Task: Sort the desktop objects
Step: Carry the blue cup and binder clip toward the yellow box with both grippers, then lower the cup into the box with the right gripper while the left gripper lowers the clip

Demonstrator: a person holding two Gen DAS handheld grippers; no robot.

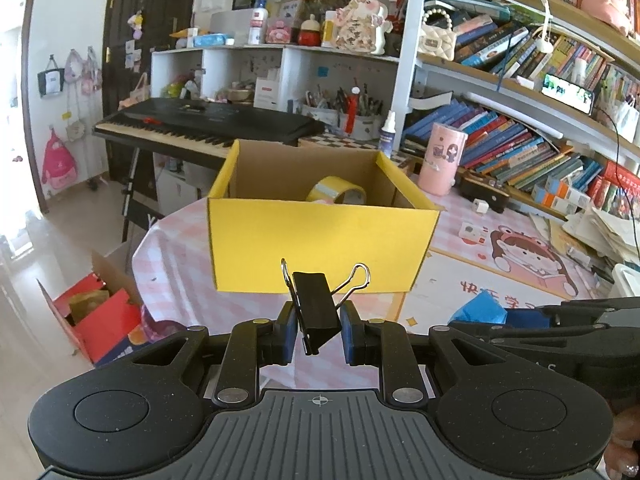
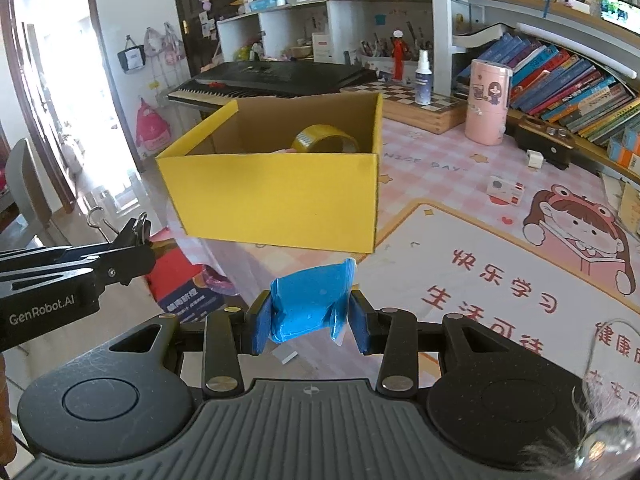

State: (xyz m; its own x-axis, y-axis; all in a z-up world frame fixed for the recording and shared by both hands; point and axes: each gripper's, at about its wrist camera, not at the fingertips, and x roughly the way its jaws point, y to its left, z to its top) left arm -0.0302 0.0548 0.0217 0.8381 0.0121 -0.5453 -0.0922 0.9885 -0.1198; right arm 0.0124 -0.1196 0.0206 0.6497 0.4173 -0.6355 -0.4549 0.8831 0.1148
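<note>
My left gripper (image 1: 318, 322) is shut on a black binder clip (image 1: 316, 308) with silver wire handles, held in the air in front of the yellow cardboard box (image 1: 320, 244). My right gripper (image 2: 310, 320) is shut on a blue plastic packet (image 2: 310, 304), held just short of the same box (image 2: 276, 200). The box is open at the top and holds a yellow tape roll (image 1: 338, 194), also seen in the right wrist view (image 2: 326, 140). The left gripper with the clip (image 2: 120, 232) shows at the left of the right wrist view.
The box stands near the left edge of a pink checked table (image 2: 440, 160) with a cartoon mat (image 2: 500, 280). A pink cylinder (image 2: 488, 100), spray bottle (image 2: 423, 76), small white box (image 2: 506, 190) and books stand behind. A keyboard (image 1: 208, 120) and a red carton (image 1: 100, 316) on the floor lie left.
</note>
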